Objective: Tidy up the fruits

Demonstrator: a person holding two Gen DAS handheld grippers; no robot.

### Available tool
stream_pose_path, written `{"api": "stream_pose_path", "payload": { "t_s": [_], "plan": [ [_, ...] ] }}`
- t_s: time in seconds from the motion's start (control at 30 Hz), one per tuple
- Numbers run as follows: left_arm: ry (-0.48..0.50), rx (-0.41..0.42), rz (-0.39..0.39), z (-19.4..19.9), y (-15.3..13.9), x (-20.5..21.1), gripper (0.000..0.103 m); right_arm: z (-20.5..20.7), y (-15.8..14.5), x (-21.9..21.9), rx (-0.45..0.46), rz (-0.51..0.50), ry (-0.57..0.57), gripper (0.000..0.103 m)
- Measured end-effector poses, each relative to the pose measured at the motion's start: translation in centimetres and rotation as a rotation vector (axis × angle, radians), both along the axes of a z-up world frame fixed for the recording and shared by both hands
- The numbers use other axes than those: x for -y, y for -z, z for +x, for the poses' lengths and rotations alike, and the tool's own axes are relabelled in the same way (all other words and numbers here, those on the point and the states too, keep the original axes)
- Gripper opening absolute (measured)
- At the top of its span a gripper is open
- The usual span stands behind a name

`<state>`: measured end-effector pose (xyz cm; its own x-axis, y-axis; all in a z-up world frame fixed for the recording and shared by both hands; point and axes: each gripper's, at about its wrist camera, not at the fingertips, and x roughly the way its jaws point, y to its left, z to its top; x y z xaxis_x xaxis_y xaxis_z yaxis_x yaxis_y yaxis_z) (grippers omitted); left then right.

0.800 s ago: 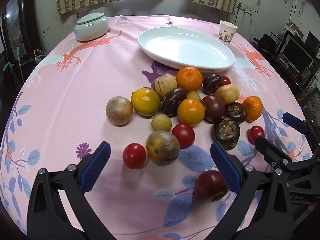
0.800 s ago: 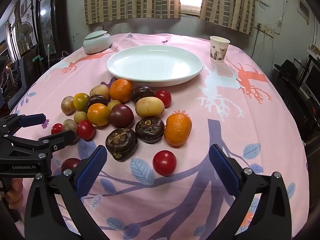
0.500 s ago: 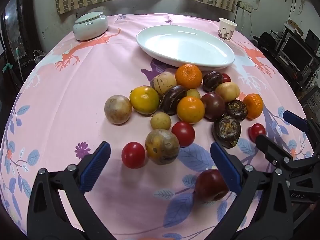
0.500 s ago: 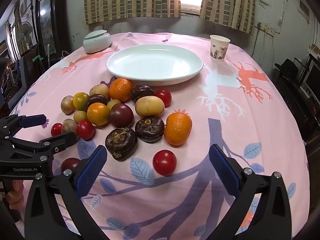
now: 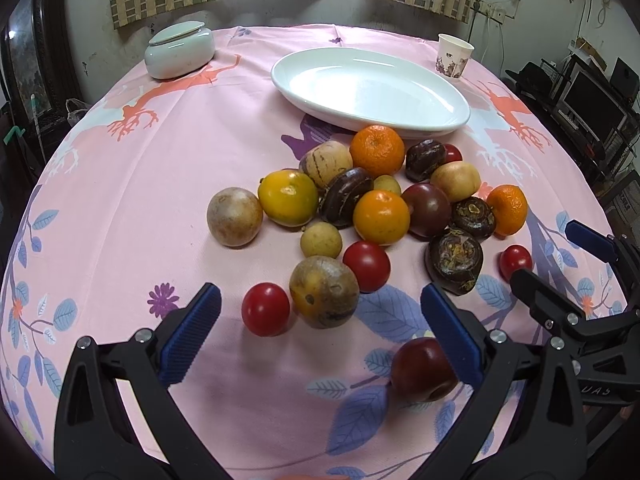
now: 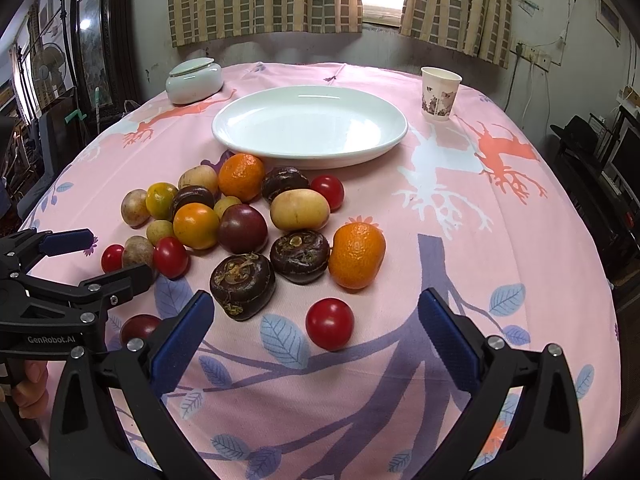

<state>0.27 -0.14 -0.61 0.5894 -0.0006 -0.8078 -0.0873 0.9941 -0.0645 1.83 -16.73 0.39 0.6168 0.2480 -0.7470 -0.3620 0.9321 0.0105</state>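
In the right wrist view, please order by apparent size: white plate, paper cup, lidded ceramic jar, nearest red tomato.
1. white plate
2. lidded ceramic jar
3. paper cup and nearest red tomato look alike; nearness enlarges the tomato.

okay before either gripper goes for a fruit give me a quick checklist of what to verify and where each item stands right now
1. Left gripper open and holding nothing: ok, jaws wide apart above the cloth.
2. Right gripper open and holding nothing: ok.
3. White plate free to take fruit: ok, nothing lies on it.
4. A fruit standing apart for an easy first pick: ok, the red tomato by the right gripper touches no other fruit.
5. Grippers clear of each other: ok, though the left gripper hangs close beside the right one.
6. Dark red fruit under the left gripper's right finger: cannot tell whether the finger touches it.
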Motion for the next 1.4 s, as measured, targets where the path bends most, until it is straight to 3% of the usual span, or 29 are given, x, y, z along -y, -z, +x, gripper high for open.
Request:
{"api": "stream_pose_path", "payload": {
  "t_s": [1.0, 1.17, 1.4],
  "plan": [
    [0.009, 0.011, 0.007, -0.1, 0.2, 0.5, 0.101, 0.1, 0.4, -0.2, -0.012, 0.003, -0.007, 0.102],
    [0.004, 0.055, 0.024, -0.4, -0.5, 0.0, 0.101, 0.2, 0.7, -0.1, -0.024, -0.004, 0.002, 0.102],
    [0.072, 0.025, 0.061, -0.3, -0.6, -0.5, 0.101, 0.5, 1.2, -0.2, -0.078, -0.011, -0.047, 0.102]
  ]
}}
